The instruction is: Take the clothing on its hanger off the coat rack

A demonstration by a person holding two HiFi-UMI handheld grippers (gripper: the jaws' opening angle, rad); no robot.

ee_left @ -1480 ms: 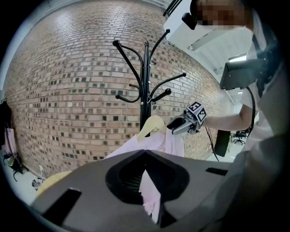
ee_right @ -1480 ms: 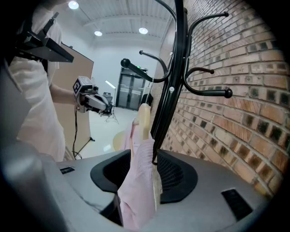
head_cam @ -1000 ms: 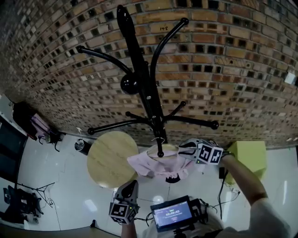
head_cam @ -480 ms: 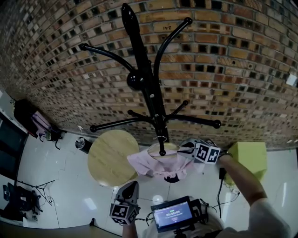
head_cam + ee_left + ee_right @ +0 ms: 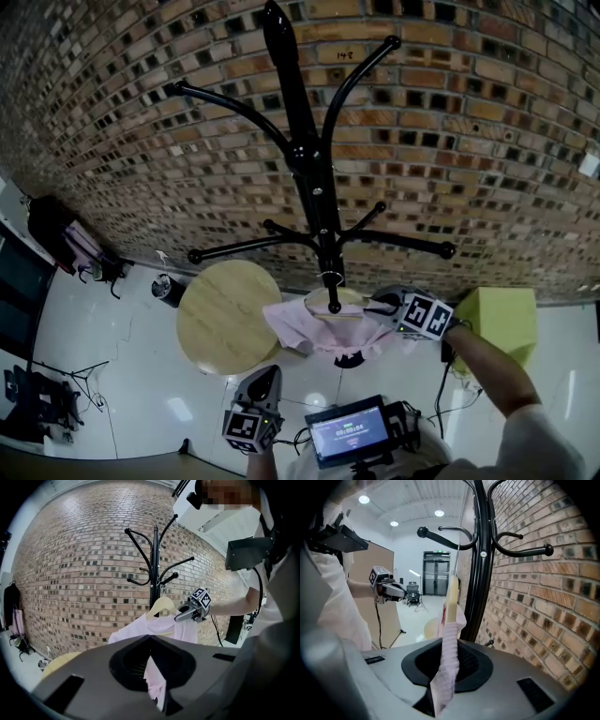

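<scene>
Head view: a black coat rack (image 5: 309, 169) stands against a brick wall (image 5: 487, 141). The pink clothing (image 5: 298, 330) hangs on its wooden hanger (image 5: 323, 302) from a lower peg, beside a round wooden surface (image 5: 220, 314). The right forearm reaches up from the lower right, and the right tongs (image 5: 373, 304) are at the garment's shoulder. The left tongs (image 5: 269, 373) are held low by the body, apart from the cloth. One brick bears a chalked number (image 5: 339, 56), seemingly 148. The digits on the chest screen (image 5: 349, 435) are too small to read.

Left gripper view: only here does the garment's front show. These jaws stand a narrow slit apart and hold nothing; pink cloth shows through the slit.

Right gripper view: only here does the grip show. The jaws have just been closing and are clamped on ribbed pink cloth just below the hanger's end. The wire hook is over a peg. Far-off double doors (image 5: 436, 579) carry an unreadable green sign.
</scene>
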